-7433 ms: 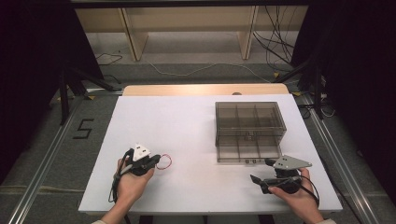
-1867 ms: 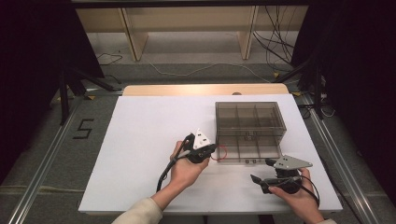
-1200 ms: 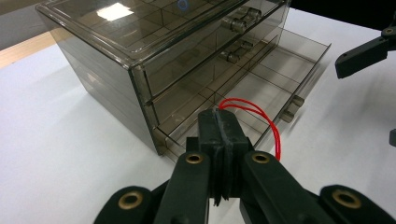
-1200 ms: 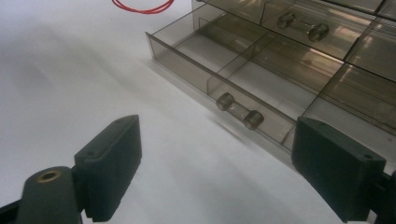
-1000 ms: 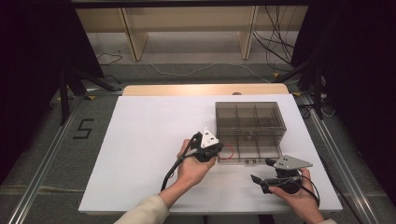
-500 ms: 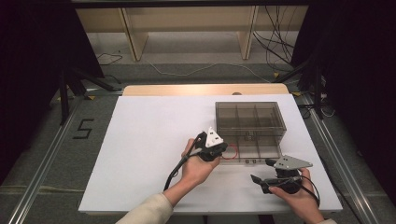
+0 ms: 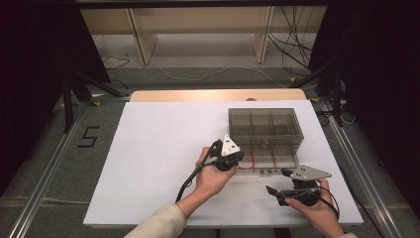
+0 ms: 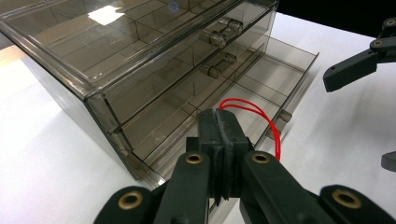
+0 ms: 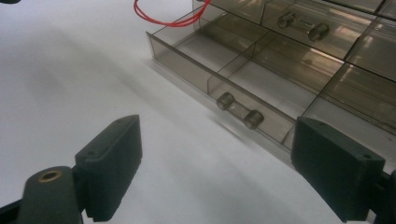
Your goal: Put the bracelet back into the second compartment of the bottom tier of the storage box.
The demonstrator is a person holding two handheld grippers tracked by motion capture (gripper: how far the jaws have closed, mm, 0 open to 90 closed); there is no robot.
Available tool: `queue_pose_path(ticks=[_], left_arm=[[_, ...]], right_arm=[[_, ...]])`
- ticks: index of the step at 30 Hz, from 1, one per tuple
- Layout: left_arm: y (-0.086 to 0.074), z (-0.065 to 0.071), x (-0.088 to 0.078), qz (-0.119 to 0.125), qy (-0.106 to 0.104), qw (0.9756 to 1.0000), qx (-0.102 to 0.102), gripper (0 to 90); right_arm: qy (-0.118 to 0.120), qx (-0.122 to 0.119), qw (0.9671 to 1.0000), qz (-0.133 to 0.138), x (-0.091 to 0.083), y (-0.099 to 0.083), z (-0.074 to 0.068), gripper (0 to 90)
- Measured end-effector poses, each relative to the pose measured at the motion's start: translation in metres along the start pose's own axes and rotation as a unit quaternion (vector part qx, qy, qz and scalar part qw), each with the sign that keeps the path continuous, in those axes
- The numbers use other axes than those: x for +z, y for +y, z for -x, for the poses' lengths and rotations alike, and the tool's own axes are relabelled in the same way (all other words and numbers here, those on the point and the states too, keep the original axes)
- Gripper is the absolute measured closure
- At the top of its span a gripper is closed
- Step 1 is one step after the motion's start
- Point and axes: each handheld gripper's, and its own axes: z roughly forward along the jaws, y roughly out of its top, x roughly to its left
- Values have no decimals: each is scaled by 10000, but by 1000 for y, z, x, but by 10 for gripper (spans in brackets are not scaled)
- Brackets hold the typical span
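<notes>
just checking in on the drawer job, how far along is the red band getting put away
Done: the bottom drawer of the clear organizer is pulled open. In hand: the left gripper, jaws shut, holds the red rubber band over the drawer. Left: releasing it into a compartment and likely closing the drawer; the right gripper waits open nearby.

Red loop — over open drawer.

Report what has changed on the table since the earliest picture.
The left gripper carried the red rubber band from the table's left rightward to the open bottom drawer of the clear drawer box, jaws shut on it. The right gripper stayed open, in place.
</notes>
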Motion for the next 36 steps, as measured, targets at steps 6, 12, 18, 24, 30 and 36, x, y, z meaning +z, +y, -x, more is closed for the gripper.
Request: queue_pose_path(ticks=[6, 12, 18, 24, 30, 36], left_arm=[[2, 2, 3, 10, -27, 10000, 8, 897], [4, 3, 5, 5, -48, 10000, 50, 897], [7, 6, 9, 19, -68, 10000, 69, 898], [8, 8, 12, -3, -99, 9999, 101, 897], [10, 11, 17, -26, -139, 9998, 127, 897], [12, 14, 21, -30, -177, 9997, 147, 897]], right_arm=[[-1, -2, 10000, 0, 0, 0, 0, 174], [1, -9, 10000, -8, 0, 0, 0, 175], [-6, 41, 10000, 11, 0, 0, 0, 175], [-5, 45, 10000, 9, 0, 0, 0, 176], [-1, 42, 10000, 6, 0, 0, 0, 177], [9, 5, 10000, -5, 0, 0, 0, 177]])
